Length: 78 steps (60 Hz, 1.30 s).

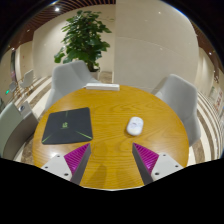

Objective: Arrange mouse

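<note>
A white mouse lies on the round wooden table, to the right of a closed dark laptop. My gripper hovers above the near part of the table, open and empty, with its pink pads spread wide. The mouse is ahead of the fingers, closer to the right finger. Bare wood shows between the fingers.
A flat white object lies at the table's far edge. Grey chairs stand around the table, one at the far left, one at the right. A potted plant stands behind.
</note>
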Each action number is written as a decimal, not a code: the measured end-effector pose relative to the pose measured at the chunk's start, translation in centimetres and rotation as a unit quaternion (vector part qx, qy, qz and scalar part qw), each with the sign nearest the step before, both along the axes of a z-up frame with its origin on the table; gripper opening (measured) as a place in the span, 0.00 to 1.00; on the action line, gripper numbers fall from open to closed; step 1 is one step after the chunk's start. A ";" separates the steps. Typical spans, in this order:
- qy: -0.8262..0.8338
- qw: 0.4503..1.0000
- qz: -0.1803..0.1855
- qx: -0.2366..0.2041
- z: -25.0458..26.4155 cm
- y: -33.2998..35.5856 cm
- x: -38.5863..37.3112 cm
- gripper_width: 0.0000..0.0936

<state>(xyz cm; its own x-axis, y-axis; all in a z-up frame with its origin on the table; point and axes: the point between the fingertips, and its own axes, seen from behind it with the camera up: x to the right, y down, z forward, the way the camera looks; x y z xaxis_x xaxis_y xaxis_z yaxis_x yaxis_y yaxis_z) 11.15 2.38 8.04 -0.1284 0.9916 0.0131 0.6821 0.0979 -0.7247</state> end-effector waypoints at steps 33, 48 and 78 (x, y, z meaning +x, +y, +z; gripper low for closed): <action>-0.002 0.999 -0.034 -0.006 -3.7 6.9 -2.1 0.93; 0.008 1.000 -0.027 -0.009 -6.0 6.8 -6.9 0.93; 0.004 1.000 -0.019 -0.025 -9.9 6.0 -15.5 0.91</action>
<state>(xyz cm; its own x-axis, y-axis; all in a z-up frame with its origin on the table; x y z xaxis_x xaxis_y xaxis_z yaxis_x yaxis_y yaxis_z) -4.33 8.37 -1.82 -0.0907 0.9953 -0.0351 0.6789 0.0360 -0.7333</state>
